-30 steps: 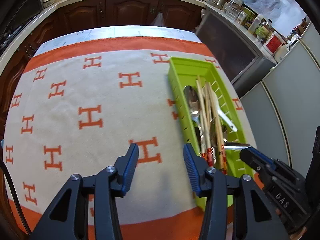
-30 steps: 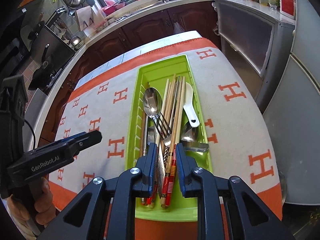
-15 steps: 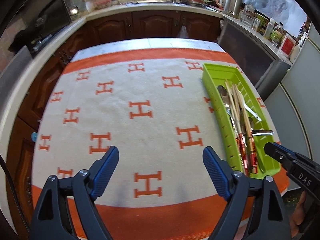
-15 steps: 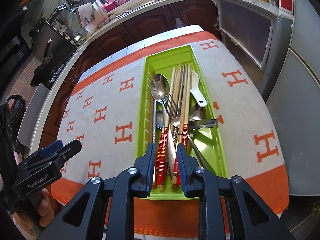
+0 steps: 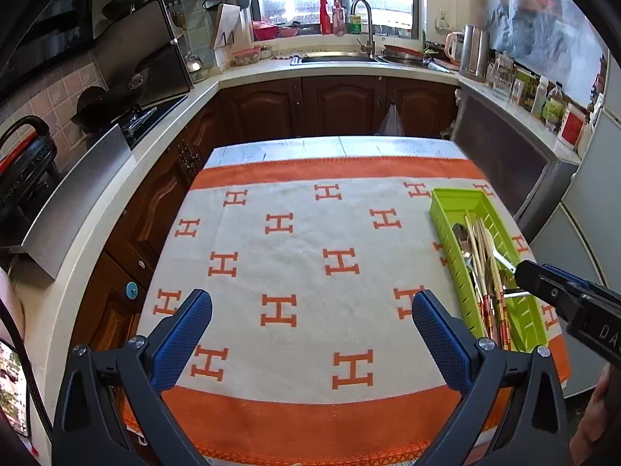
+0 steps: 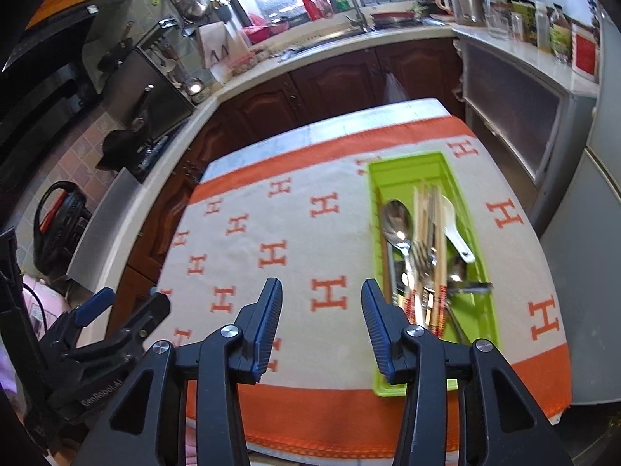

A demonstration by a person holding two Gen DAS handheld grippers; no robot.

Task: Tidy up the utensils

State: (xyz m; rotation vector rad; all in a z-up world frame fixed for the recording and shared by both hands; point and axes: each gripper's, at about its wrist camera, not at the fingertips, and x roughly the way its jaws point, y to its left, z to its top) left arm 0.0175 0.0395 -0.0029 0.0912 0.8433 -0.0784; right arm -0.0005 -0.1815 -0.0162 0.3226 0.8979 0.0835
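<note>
A lime green tray [image 6: 407,165] lies on the right side of a white and orange cloth, also in the left wrist view [image 5: 458,197]. It holds metal spoons [image 6: 396,219], a fork, a white spoon [image 6: 458,233] and several chopsticks [image 6: 432,233] with red patterned ends. My right gripper [image 6: 321,310] is open and empty, above the cloth just left of the tray's near end. My left gripper [image 5: 312,324] is wide open and empty over the cloth's near edge, left of the tray. The right gripper's tip [image 5: 543,285] shows at the right in the left wrist view.
The cloth [image 5: 310,240] covers a small table with cabinets behind. A counter with a sink [image 5: 333,58] runs along the back, a stove [image 5: 128,116] at left, a fridge [image 5: 597,209] and shelves of jars at right. The left gripper's body [image 6: 97,334] shows at lower left.
Both grippers pulled back and up from the table. My right gripper opened and shifted left off the tray. My left gripper stayed wide open after opening earlier.
</note>
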